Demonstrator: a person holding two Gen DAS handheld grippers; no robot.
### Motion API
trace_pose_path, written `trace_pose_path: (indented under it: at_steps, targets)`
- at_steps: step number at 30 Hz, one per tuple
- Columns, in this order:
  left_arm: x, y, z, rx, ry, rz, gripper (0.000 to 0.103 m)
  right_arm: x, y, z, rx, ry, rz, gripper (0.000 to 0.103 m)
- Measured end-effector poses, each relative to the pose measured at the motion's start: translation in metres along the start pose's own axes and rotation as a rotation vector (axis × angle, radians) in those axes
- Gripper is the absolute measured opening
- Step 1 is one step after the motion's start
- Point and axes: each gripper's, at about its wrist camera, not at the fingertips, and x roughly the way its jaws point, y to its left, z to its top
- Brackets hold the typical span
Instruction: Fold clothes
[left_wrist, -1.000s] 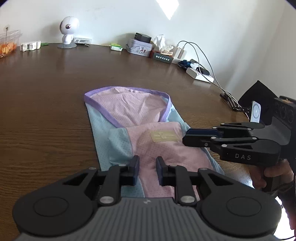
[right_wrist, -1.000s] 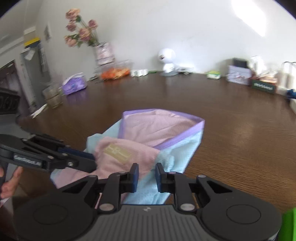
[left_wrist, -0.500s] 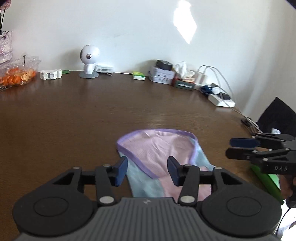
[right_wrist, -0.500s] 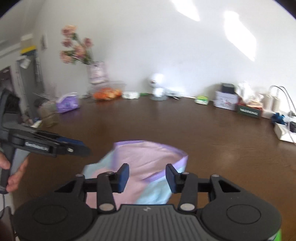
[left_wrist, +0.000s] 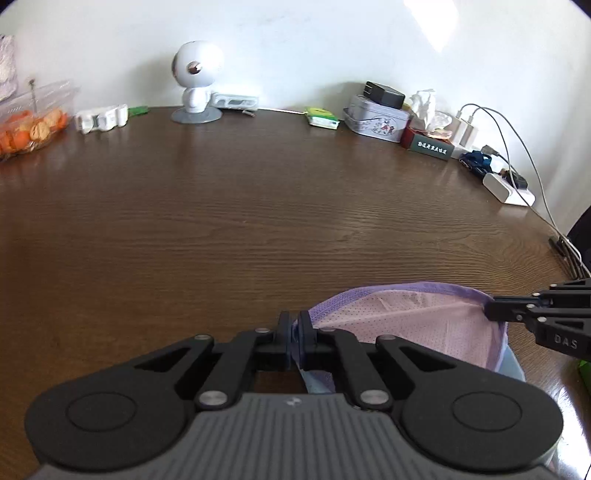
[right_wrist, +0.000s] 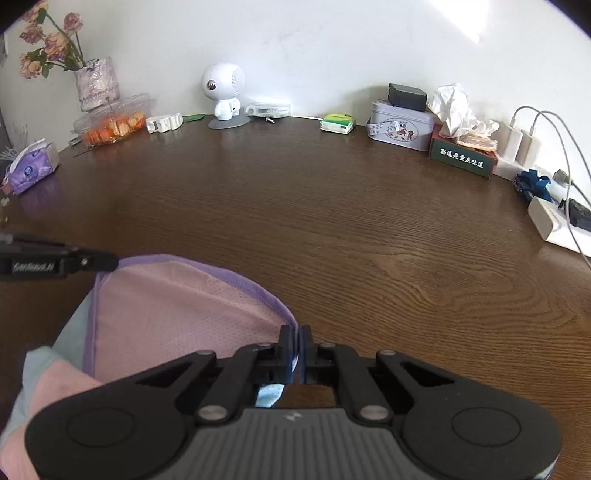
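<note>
A pink and light-blue garment with a purple hem (left_wrist: 413, 317) lies partly folded on the brown wooden table (left_wrist: 258, 221). My left gripper (left_wrist: 294, 332) is shut on the left corner of the purple hem. My right gripper (right_wrist: 296, 345) is shut on the right corner of the same hem (right_wrist: 236, 280). The right gripper also shows at the right edge of the left wrist view (left_wrist: 491, 308), and the left gripper shows at the left edge of the right wrist view (right_wrist: 110, 263). The garment's near part is hidden under both grippers.
Along the far wall stand a white robot figurine (left_wrist: 195, 77), a tin box (left_wrist: 376, 118), a tissue box (left_wrist: 430, 142), a power strip with cables (left_wrist: 508, 188), a fruit container (left_wrist: 29, 125) and a flower vase (right_wrist: 96, 83). A purple tissue pack (right_wrist: 31, 170) lies at the left.
Both grippers opened, moved forward to the purple hem's two corners and closed on them. Earlier they were near the garment's folded middle.
</note>
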Motion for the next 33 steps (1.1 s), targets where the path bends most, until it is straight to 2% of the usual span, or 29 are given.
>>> trace_pose_path:
  at_steps: [4, 6, 12, 18, 21, 23, 24, 25, 26, 27, 28, 29, 30, 33]
  targets:
    - [0.0, -0.008, 0.006, 0.002, -0.031, -0.018, 0.001, -0.004, -0.007, 0.0, 0.025, -0.024, 0.0, 0.002]
    - [-0.008, -0.011, 0.006, -0.002, -0.051, -0.027, 0.001, -0.01, -0.011, 0.001, 0.039, -0.054, 0.028, 0.002]
    - [-0.047, -0.02, -0.004, -0.016, -0.109, -0.041, 0.001, -0.06, -0.006, -0.005, -0.005, -0.178, 0.072, 0.002]
    - [-0.103, -0.036, -0.048, 0.004, -0.167, -0.023, 0.001, -0.119, 0.016, -0.045, -0.082, -0.231, 0.126, 0.001]
    - [-0.126, -0.036, -0.088, -0.01, -0.163, -0.026, 0.001, -0.137, 0.028, -0.078, -0.116, -0.192, 0.16, 0.001]
    - [-0.137, -0.027, -0.116, -0.056, -0.154, -0.037, 0.002, -0.145, 0.036, -0.102, -0.144, -0.145, 0.17, 0.003]
    - [-0.143, -0.021, -0.129, -0.092, -0.139, -0.071, 0.005, -0.148, 0.039, -0.113, -0.162, -0.107, 0.173, 0.005]
    - [-0.148, -0.017, -0.138, -0.118, -0.121, -0.096, 0.009, -0.151, 0.041, -0.123, -0.176, -0.078, 0.167, 0.013]
    - [-0.154, -0.014, -0.144, -0.137, -0.11, -0.088, 0.01, -0.157, 0.041, -0.13, -0.18, -0.067, 0.156, 0.019]
    - [-0.16, -0.011, -0.144, -0.147, -0.12, -0.07, 0.015, -0.165, 0.039, -0.132, -0.172, -0.075, 0.166, 0.023]
    - [-0.166, -0.01, -0.141, -0.153, -0.14, -0.054, 0.025, -0.173, 0.036, -0.131, -0.153, -0.102, 0.191, 0.031]
    - [-0.171, -0.009, -0.134, -0.157, -0.176, -0.051, 0.032, -0.179, 0.032, -0.127, -0.129, -0.133, 0.216, 0.035]
    - [-0.171, -0.012, -0.124, -0.15, -0.213, -0.059, 0.044, -0.179, 0.029, -0.119, -0.101, -0.173, 0.24, 0.035]
    - [-0.145, -0.034, -0.093, -0.078, -0.217, -0.098, 0.046, -0.155, 0.027, -0.088, -0.029, -0.261, 0.254, 0.033]
